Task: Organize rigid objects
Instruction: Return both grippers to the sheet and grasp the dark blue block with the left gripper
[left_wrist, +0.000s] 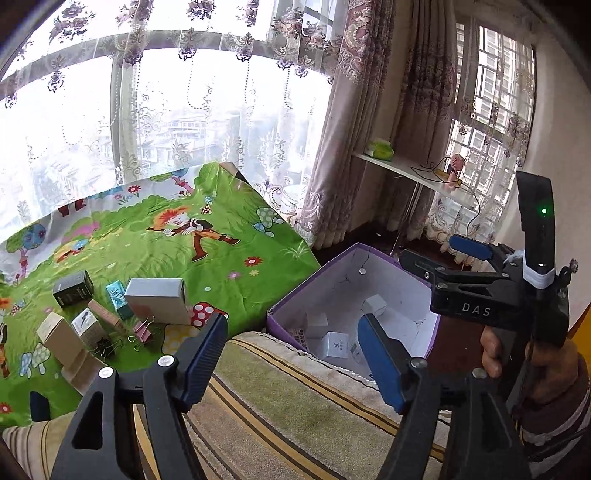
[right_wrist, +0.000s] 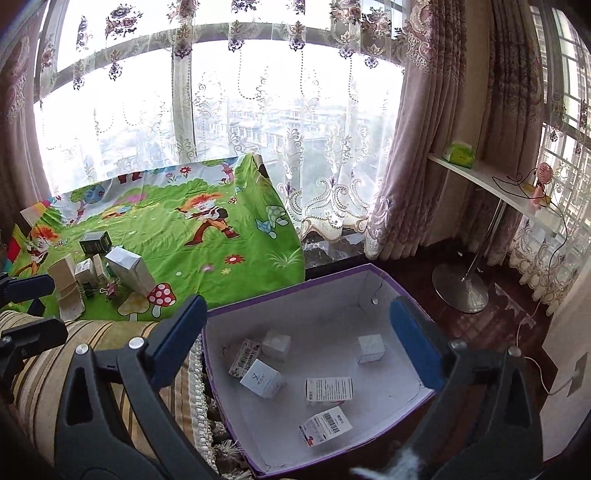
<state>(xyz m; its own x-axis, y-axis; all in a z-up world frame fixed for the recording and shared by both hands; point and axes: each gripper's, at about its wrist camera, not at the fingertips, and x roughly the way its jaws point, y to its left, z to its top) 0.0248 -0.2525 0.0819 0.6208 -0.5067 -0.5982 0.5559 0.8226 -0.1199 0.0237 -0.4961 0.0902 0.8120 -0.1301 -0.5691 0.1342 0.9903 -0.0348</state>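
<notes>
- Small cartons (right_wrist: 328, 388), barcode labels up, lie inside my purple box (right_wrist: 373, 271).
- Right hand-held gripper (right_wrist: 299, 339) spread, empty; "DAS" printed on it.
- Left hand-held gripper (left_wrist: 291, 354) spread, empty.

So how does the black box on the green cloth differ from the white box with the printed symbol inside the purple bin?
The black box is dark with pale print; the white box is plain white with one small mark. The black box stands on the green cloth among other cartons, not yet sorted; the white box already lies in the purple bin. Both are small rigid cartons, untouched by either gripper.
</notes>
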